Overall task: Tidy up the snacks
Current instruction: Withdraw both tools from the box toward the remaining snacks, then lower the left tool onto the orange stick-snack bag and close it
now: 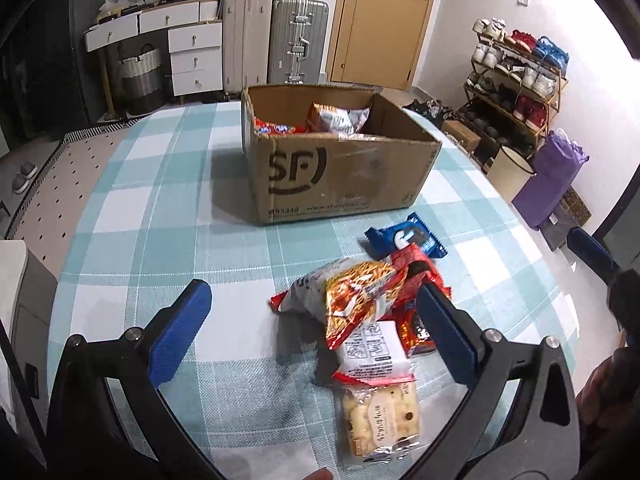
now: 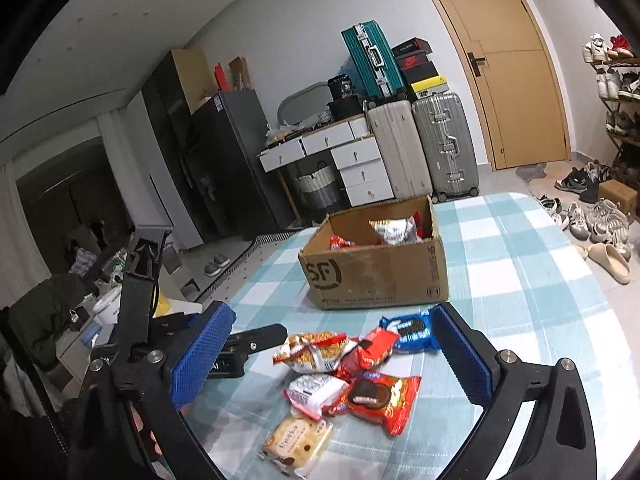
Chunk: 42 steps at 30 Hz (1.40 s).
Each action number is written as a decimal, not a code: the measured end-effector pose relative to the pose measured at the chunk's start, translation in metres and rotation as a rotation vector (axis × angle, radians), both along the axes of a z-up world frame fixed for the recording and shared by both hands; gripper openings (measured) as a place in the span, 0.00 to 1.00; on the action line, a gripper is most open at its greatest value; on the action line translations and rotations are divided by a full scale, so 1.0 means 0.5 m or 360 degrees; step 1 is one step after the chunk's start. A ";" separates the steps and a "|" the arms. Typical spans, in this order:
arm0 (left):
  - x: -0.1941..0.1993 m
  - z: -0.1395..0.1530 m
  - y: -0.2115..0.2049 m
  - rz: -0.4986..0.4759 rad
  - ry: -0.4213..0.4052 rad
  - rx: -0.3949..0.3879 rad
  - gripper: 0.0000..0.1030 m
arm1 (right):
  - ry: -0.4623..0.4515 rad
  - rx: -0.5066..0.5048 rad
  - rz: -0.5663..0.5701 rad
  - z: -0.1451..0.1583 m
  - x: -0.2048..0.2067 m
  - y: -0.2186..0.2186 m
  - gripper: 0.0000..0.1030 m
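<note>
Grippers are hanging over the snack packets (image 2: 352,376) heaped on the checked tablecloth (image 1: 160,200), short of the cardboard box (image 1: 340,176). The left gripper (image 1: 312,304) is tilting steeply down and the right gripper (image 2: 332,324) more shallowly, both spread wide and gripping nothing.

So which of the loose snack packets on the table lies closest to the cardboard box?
The blue cookie packet; the only blue one, at the pile's box-side edge.

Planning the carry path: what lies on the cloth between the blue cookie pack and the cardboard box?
Nothing. In the left wrist view only bare checked cloth separates the blue pack from the box; the right wrist view agrees.
</note>
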<state>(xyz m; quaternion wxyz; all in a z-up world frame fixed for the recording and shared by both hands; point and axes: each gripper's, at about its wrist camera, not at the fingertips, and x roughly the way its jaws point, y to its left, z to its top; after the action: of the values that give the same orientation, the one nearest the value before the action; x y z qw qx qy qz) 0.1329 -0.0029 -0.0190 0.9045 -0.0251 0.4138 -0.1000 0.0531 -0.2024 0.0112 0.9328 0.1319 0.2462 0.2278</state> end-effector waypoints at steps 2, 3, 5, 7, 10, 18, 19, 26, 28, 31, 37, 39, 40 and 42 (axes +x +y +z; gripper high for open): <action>0.004 -0.011 0.003 -0.0007 0.0014 -0.0010 0.99 | 0.0028 -0.0018 -0.0001 -0.015 0.006 0.004 0.99; 0.006 -0.016 0.004 -0.0010 0.0018 -0.0012 0.99 | 0.0039 -0.0022 -0.0002 -0.021 0.010 0.005 0.99; 0.012 -0.027 0.005 -0.0022 0.0026 -0.0022 0.99 | 0.0060 -0.0024 -0.0006 -0.036 0.015 0.005 0.99; 0.017 -0.040 0.006 -0.0035 0.0046 -0.0037 0.99 | 0.0078 -0.0032 -0.0018 -0.051 0.019 0.005 0.99; 0.026 -0.063 0.005 -0.0049 0.0107 -0.0082 0.99 | 0.0124 -0.0024 -0.0011 -0.074 0.029 0.003 0.99; 0.054 -0.104 -0.011 -0.0071 0.0145 -0.0069 0.99 | 0.0161 -0.0043 -0.0014 -0.105 0.042 -0.005 0.99; 0.061 -0.107 -0.012 -0.0071 0.0145 -0.0063 0.99 | 0.0165 -0.0041 -0.0013 -0.106 0.043 -0.006 0.99; 0.094 -0.126 -0.015 -0.0104 0.0174 -0.0108 0.99 | 0.0214 -0.0025 -0.0015 -0.133 0.058 -0.010 0.99; 0.101 -0.133 -0.018 -0.0106 0.0186 -0.0104 0.99 | 0.0224 -0.0023 -0.0021 -0.140 0.060 -0.012 0.99; 0.111 -0.141 -0.024 -0.0123 0.0185 -0.0101 0.97 | 0.0243 -0.0014 -0.0026 -0.151 0.068 -0.014 0.99; 0.119 -0.162 -0.022 -0.0208 0.0194 -0.0224 0.55 | 0.0257 -0.0019 -0.0027 -0.166 0.075 -0.012 0.99; 0.119 -0.167 -0.023 -0.0242 0.0192 -0.0249 0.52 | 0.0261 -0.0017 -0.0029 -0.168 0.075 -0.011 0.99; 0.120 -0.168 -0.022 -0.0249 0.0180 -0.0258 0.47 | 0.0264 -0.0016 -0.0030 -0.170 0.076 -0.011 0.99; 0.120 -0.170 -0.024 -0.0259 0.0177 -0.0262 0.47 | 0.0271 -0.0017 -0.0030 -0.172 0.078 -0.009 0.99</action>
<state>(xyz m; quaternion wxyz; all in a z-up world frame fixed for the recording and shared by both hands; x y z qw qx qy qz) 0.1930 -0.0148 -0.1041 0.8640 -0.0712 0.4542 -0.2052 0.0919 -0.2068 -0.0749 0.9112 0.1483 0.3246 0.2055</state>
